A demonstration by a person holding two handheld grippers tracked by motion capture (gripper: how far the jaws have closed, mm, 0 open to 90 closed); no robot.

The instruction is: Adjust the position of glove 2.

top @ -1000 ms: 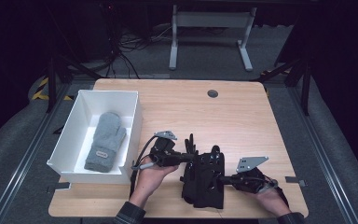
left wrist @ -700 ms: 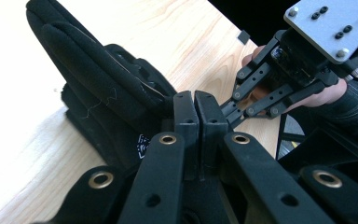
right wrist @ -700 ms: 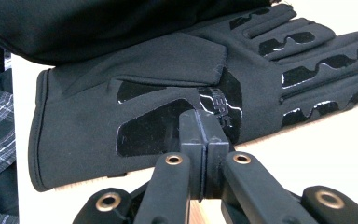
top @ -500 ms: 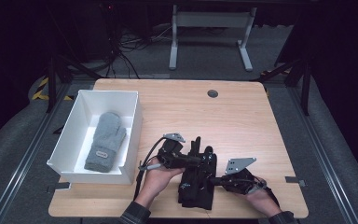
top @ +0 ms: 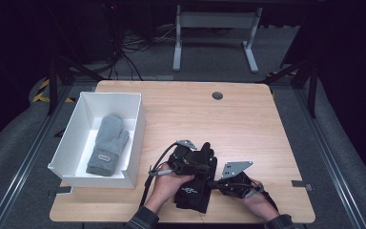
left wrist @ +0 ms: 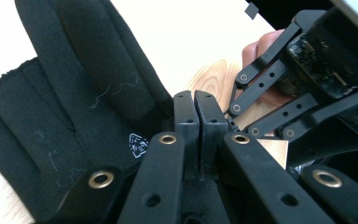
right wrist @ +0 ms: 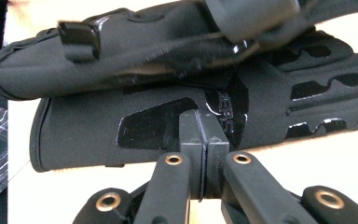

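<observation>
Two black fabric gloves (top: 194, 183) lie stacked at the near edge of the light wooden table (top: 248, 124), between my two hands, and both of my claws are on them. My left gripper (top: 201, 164) comes in from the left over the pile; in the left gripper view its two black jaws are pressed flat together with no gap, their tips buried against the dark cloth of a glove (left wrist: 74, 116) beside a small white logo. Whether a fold of fabric is actually pinched there, I cannot tell. My right gripper (top: 215, 182) reaches in from the right, its grey three-cornered plate tilted up above it. In the right gripper view its jaws are likewise closed tight, their tips meeting the glove (right wrist: 135, 121) at a glossy black patch; again I cannot say for sure that cloth is caught between them. In that view a second glove lies draped across the top of the first, slightly blurred.

To the left, well apart from the black pair, a white rectangular box (top: 133, 138) sits on the table, and a grey knitted mitten (top: 108, 143) lies flat inside it, cuff toward me.
</observation>
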